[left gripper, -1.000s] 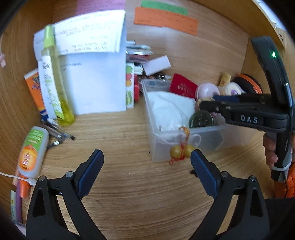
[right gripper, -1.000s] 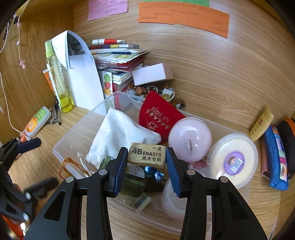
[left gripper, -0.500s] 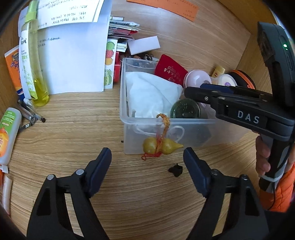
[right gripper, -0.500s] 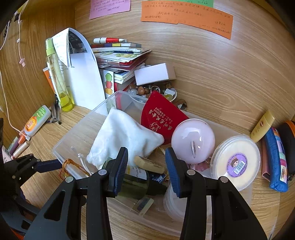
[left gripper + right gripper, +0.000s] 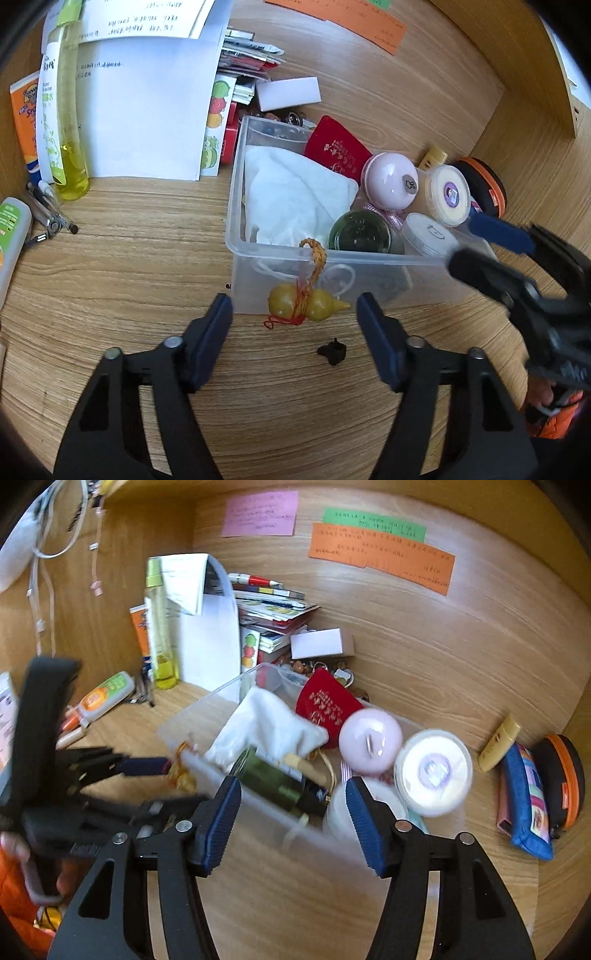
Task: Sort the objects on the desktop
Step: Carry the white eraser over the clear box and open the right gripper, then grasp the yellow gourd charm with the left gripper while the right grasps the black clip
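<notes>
A clear plastic bin (image 5: 236, 221) holds a white cloth (image 5: 295, 199), a red pouch (image 5: 338, 147), a pink round case (image 5: 391, 179), a cream tin (image 5: 448, 194) and a green bottle (image 5: 360, 232). A yellow gourd charm (image 5: 306, 301) hangs by its cord over the bin's front wall. My left gripper (image 5: 295, 314) has its jaws closing, with the gourd just ahead between the fingertips and untouched. My right gripper (image 5: 291, 805) is empty, jaws opening, at the bin's near side. The tan eraser (image 5: 303, 764) lies on the bottle (image 5: 280, 782). Motion blurs the right gripper (image 5: 517, 266) in the left wrist view.
A small black piece (image 5: 332, 350) lies on the desk near the gourd. A yellow bottle (image 5: 64, 122), papers (image 5: 147, 110) and a white box (image 5: 288, 94) stand behind the bin. A blue pencil case (image 5: 524, 797), an orange-rimmed case (image 5: 561, 775) and a yellow tube (image 5: 498, 742) lie right.
The right gripper let the eraser drop into the bin, then drew back and spread its jaws. The left gripper's jaws narrowed and came nearer to the gourd.
</notes>
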The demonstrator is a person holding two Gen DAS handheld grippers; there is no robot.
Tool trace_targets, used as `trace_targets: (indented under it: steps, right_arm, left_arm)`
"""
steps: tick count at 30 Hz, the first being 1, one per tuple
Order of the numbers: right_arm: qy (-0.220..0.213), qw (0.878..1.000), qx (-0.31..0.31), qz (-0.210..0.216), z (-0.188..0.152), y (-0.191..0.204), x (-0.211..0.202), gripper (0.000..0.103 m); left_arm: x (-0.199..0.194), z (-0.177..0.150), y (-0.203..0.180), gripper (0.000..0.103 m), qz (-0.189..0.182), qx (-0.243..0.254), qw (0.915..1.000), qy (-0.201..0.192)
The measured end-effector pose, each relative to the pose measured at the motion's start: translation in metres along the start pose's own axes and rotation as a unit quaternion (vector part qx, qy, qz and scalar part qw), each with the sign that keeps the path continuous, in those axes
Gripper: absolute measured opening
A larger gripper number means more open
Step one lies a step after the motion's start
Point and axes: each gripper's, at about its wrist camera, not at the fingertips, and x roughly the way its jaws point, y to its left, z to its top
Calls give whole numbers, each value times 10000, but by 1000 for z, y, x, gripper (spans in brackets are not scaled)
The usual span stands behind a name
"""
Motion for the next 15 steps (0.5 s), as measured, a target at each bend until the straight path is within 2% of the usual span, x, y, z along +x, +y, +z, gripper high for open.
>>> trace_targets:
  steps: [7,15]
  right_arm:
    - [182,9994,-106,262,-27,13,-12,58]
    - [661,9956,-161,639,-39,31,20,58]
  left_arm:
    - [-2,1,3,59,31,-58,10000,-65]
    - [-3,1,7,52,40,-138,9998,-99]
